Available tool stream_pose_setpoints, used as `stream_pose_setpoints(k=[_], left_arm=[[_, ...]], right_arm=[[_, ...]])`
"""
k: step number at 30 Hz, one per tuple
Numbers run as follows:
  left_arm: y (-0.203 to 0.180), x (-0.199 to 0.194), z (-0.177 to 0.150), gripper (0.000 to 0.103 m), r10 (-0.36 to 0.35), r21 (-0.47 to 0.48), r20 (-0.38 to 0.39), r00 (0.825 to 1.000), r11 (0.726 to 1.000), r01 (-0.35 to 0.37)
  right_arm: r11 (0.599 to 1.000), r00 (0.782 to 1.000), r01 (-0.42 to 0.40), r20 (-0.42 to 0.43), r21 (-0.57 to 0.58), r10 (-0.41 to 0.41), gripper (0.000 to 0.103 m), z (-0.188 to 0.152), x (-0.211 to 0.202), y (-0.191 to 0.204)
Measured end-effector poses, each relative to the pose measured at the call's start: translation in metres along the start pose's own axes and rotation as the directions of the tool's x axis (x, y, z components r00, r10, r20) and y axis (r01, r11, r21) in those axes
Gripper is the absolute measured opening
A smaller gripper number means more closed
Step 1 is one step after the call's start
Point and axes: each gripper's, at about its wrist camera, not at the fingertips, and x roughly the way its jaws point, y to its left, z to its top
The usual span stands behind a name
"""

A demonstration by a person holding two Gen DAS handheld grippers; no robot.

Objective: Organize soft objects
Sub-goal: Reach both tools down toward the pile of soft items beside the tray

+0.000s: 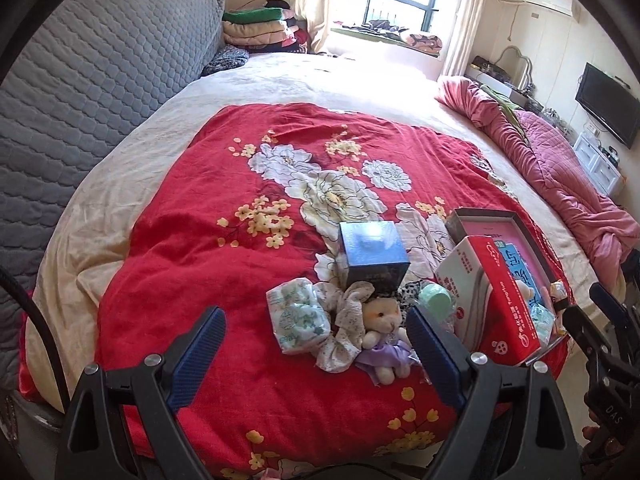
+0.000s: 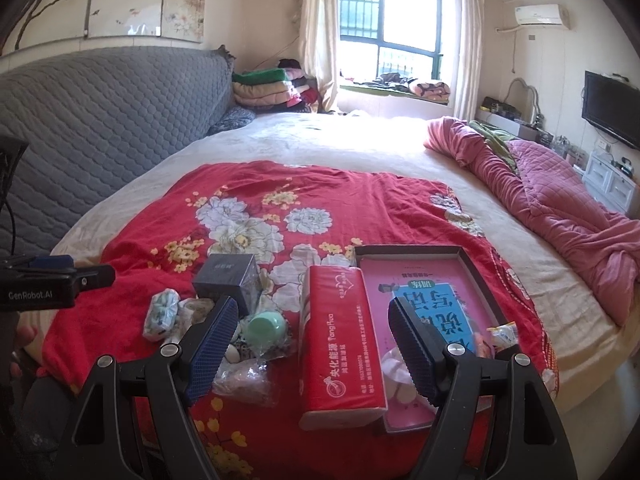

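The left tool (image 1: 316, 356), wide apart and holding nothing, is hovering nearer the teddy bear (image 1: 386, 320) lying just ahead between its fingers, lengthwise toward it; the right tool (image 2: 312, 352) is likewise gaping empty.

A grey quilted headboard (image 2: 104, 120) ran along the left edge of the bed (image 2: 320, 140), with folded blankets (image 2: 264, 90) stacked at its far end. A red floral cover (image 2: 248, 184) lay spread across the near half of the bed. A bunched pink quilt (image 2: 560, 208) trailed along the right edge. Beyond the far edge stood a barred window (image 2: 388, 28) between pale curtains (image 2: 316, 28), an air conditioner (image 2: 540, 14) high on the wall and a dark television (image 2: 612, 108) at the right.
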Motion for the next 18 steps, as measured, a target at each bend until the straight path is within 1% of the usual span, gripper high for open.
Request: stream_pose_setpoints(k=[3, 11, 18], left_arm=[[0.014, 0.010, -0.005, 0.091, 0.018, -0.024, -0.023, 1.000, 1.000, -0.018], [0.042, 0.037, -0.017, 0.091, 0.026, -0.070, -0.072, 0.997, 0.997, -0.031], [0.054, 0.055, -0.026, 0.091, -0.019, -0.116, -0.104, 0.994, 0.993, 0.007]], right_arm=[[0.999, 1.000, -0.023, -0.022, -0.049, 0.022, 0.079, -0.007, 0.008, 0.014], [0.988, 0.995, -0.073, -0.072, -0.139, 0.063, 0.079, -0.029, 0.030, 0.043], [0.976, 0.989, -0.116, -0.117, -0.187, 0.095, 0.079, -0.043, 0.046, 0.059]])
